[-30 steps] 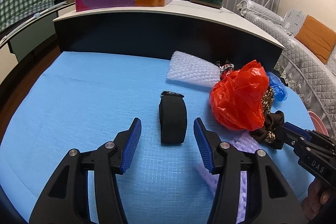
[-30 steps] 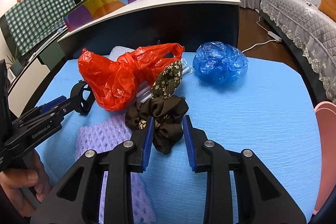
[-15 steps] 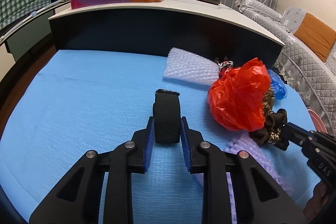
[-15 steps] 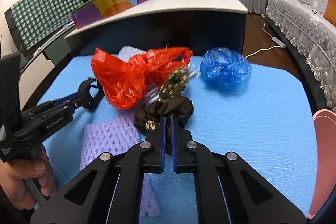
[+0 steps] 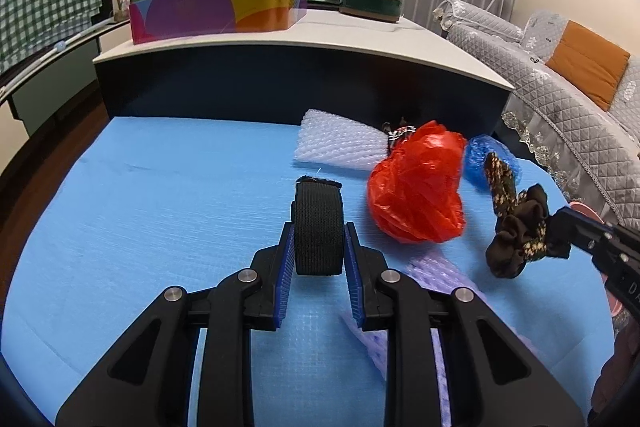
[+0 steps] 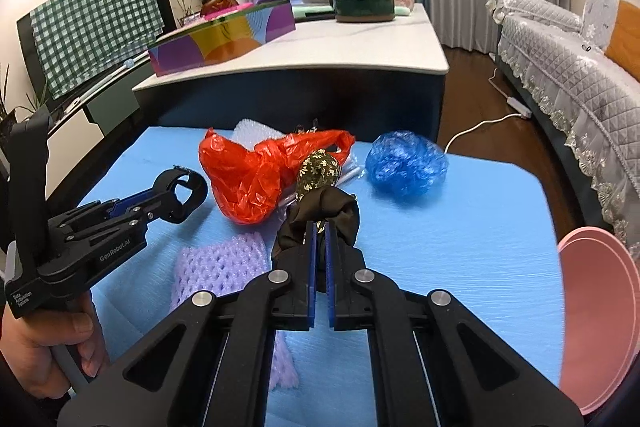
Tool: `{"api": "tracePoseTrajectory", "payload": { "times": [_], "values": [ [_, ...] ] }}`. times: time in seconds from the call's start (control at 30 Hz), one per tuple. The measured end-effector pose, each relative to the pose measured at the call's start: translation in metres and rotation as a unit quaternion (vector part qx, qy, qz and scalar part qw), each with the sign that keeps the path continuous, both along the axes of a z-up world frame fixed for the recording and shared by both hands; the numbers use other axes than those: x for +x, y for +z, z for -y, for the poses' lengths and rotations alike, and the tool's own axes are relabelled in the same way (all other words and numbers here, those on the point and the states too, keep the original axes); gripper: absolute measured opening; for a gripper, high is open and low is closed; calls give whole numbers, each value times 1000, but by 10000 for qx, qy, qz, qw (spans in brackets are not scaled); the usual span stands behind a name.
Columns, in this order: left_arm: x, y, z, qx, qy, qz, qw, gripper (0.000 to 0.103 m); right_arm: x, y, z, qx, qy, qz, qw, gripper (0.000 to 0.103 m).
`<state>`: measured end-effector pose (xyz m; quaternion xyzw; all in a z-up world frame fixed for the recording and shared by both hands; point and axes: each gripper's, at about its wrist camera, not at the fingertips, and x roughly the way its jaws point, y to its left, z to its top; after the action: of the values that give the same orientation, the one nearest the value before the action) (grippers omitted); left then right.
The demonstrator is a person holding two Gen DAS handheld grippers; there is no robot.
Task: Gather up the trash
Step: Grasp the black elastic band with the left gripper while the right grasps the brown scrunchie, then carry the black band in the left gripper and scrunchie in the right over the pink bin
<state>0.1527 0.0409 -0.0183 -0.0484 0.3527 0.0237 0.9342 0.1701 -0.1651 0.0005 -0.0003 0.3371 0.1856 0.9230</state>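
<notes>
**Two grippers, two catches on the blue mat**

The left gripper [image 5: 319, 247] is clamped on a black band [image 5: 319, 227], its blue pads pressed against both sides of the loop, which stands upright between the jaws and pokes out past their tips. The right gripper [image 6: 319, 239] has its jaws almost fully together, pinching a dark scrunchie [image 6: 320, 215] whose brown folds bulge out on either side of the tips; seen from the left wrist, the scrunchie [image 5: 520, 231] hangs from that gripper clear of the mat [image 5: 160, 195].

Under and just left of the right jaws lies a purple foam net [image 6: 220, 263], flat on the mat. Just ahead of the right jaws a floral cloth [image 6: 318, 169] rises out of the scrunchie, touching a crumpled red bag [image 6: 256, 175] that sits ahead and to the left. Ahead and to the right of those jaws rests a blue bag [image 6: 406, 163], apart from the red one. Beyond the red bag, a white foam net [image 5: 340, 145] lies near the mat's far edge, ahead and right of the left jaws.

Far right of the right jaws, a pink bin [image 6: 600, 319] shows its rim at the mat's edge. A hand [image 6: 44, 343] grips the left gripper's handle. Behind the mat stands a dark counter [image 5: 300, 83] bearing a colourful box [image 5: 218, 7].
</notes>
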Motion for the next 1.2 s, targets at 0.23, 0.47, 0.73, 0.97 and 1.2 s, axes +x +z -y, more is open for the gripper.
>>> {"api": "tracePoseTrajectory", "payload": {
  "times": [0.23, 0.47, 0.73, 0.97, 1.2],
  "values": [
    [-17, 16, 7, 66, -93, 163, 9998, 24, -16, 18, 17, 40, -152, 196, 9997, 4],
    [-34, 30, 19, 153, -222, 325, 9991, 24, -35, 37, 31, 110, -285, 416, 9987, 4],
    [-53, 40, 28, 155, -387, 489, 9979, 24, -58, 54, 48, 176, -458, 603, 9970, 4],
    [-62, 48, 39, 81, -576, 614, 9964, 24, -69, 61, 59, 131, -602, 665, 9959, 4],
    [-64, 50, 57, 98, -792, 627, 9948, 24, -77, 75, 84, 216, -845, 824, 9928, 4]
  ]
}}
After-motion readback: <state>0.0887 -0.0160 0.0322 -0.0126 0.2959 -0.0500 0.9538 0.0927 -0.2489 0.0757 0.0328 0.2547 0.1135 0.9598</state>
